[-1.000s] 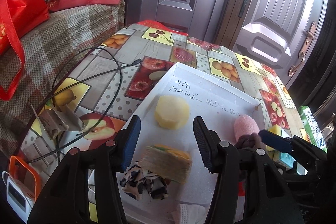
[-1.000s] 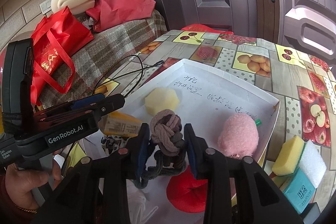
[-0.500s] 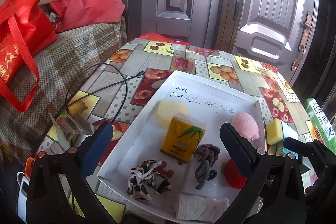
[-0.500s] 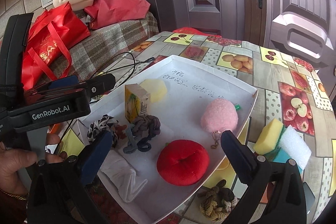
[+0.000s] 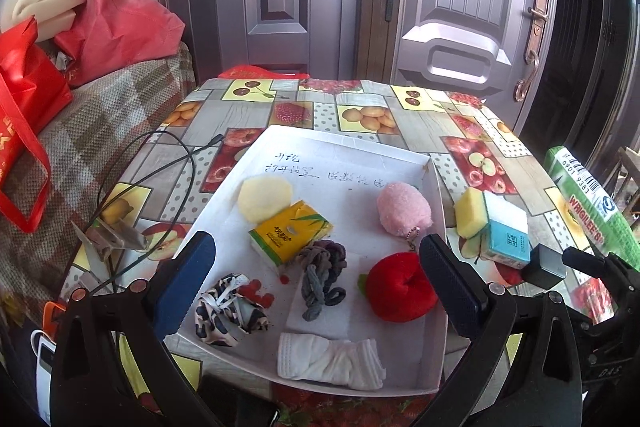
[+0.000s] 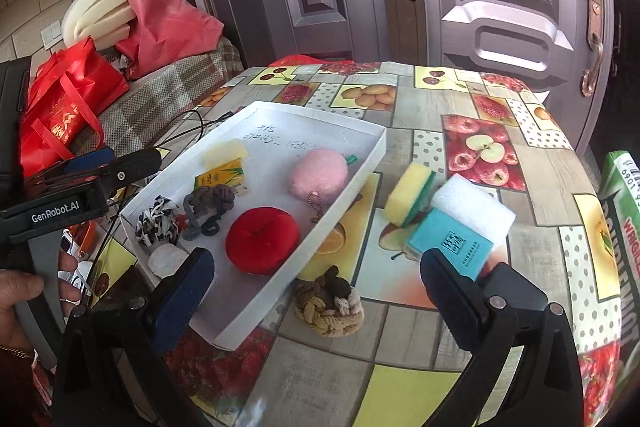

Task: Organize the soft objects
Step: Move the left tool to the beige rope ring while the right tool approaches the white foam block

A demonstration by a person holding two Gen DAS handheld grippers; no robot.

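Note:
The white tray (image 5: 434,211) holds a pale round sponge (image 5: 264,197), a yellow tissue pack (image 5: 290,237), a pink plush (image 5: 404,209), a grey knotted rope (image 5: 322,267), a red plush apple (image 5: 400,291), a leopard scrunchie (image 5: 228,311) and a white mask (image 5: 330,361). My left gripper (image 5: 318,285) hangs open above the tray's near half, holding nothing. My right gripper (image 6: 316,291) is open too, over the tray's right rim (image 6: 352,187) and a brown knotted rope (image 6: 328,303) lying on the tablecloth.
A yellow sponge (image 6: 408,199), white foam block (image 6: 472,205) and teal tissue pack (image 6: 450,247) lie right of the tray. A green carton (image 6: 622,227) stands at the table's right edge. Black cable (image 5: 160,163) and red bags (image 5: 24,99) lie left. A hand (image 6: 24,291) holds the left gripper (image 6: 124,159).
Both grippers opened wide and drew back. The left let go of the yellow tissue pack, the right let go of the grey knotted rope; both lie in the tray. The right swung right.

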